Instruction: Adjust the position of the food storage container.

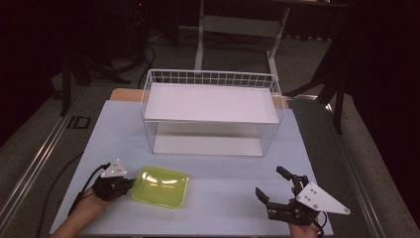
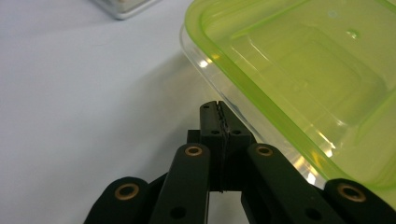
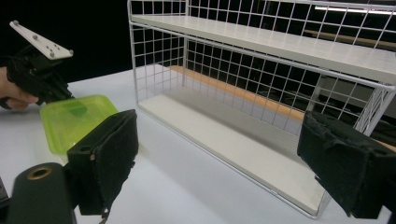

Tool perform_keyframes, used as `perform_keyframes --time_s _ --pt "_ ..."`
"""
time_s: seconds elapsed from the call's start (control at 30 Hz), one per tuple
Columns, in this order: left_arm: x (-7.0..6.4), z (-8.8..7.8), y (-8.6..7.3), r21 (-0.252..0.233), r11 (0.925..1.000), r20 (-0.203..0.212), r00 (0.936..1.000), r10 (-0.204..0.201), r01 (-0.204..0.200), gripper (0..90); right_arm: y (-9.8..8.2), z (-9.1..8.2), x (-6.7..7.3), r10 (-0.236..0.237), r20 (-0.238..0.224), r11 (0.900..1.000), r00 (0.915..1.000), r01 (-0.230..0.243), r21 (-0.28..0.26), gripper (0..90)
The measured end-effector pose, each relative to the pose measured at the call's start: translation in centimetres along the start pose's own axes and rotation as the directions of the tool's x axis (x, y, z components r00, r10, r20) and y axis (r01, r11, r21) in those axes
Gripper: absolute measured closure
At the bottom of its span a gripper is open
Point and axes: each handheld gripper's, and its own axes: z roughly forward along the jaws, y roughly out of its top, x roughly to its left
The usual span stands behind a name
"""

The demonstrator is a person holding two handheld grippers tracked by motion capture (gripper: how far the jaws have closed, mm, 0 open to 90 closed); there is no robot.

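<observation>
A lime-green translucent plastic container (image 1: 161,186) lies on the pale table near the front left. My left gripper (image 1: 130,183) is shut with nothing between its jaws. In the left gripper view its closed tips (image 2: 218,112) rest low on the table right at the container's (image 2: 303,70) near edge; whether they touch it I cannot tell. My right gripper (image 1: 271,182) stands open near the front right, empty, well apart from the container. Past its wide-apart pads (image 3: 112,158), the right gripper view takes in the container (image 3: 74,119) and the left gripper (image 3: 39,74).
A white wire rack (image 1: 210,104) with a flat upper shelf and a lower board stands across the back middle of the table; its open front (image 3: 261,42) faces me. Beyond the table are a dark floor and desk legs.
</observation>
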Motion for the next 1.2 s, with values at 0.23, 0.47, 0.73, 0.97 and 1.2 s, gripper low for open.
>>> perform_keyframes --time_s 0.23,0.47,0.73,0.97,1.2 --pt "-1.5 1.3 0.7 0.013 0.9999 0.061 0.9981 0.007 -0.007 90.0 -0.1 0.1 0.0 -0.007 0.01 1.0 0.9999 0.007 0.011 12.6" --pt "-2.7 2.6 1.6 0.023 0.9994 0.112 0.9934 0.024 -0.026 90.0 -0.1 0.2 0.0 -0.013 0.015 1.0 0.9998 0.012 0.013 12.6" --pt "-4.6 3.9 2.3 0.043 0.9981 0.178 0.9834 0.035 -0.043 90.0 -0.2 0.2 -0.2 -0.011 0.014 1.0 0.9998 0.011 0.018 12.6" --pt "-6.0 5.2 3.2 0.047 0.9976 0.226 0.9734 0.038 -0.05 90.0 -0.2 0.4 -0.1 -0.016 0.011 1.0 0.9998 0.016 0.026 12.6" --pt "-6.7 6.4 4.3 0.046 0.997 0.242 0.9689 0.05 -0.063 90.0 -0.3 0.4 -0.2 -0.016 0.006 1.0 0.9999 0.015 0.026 12.6"
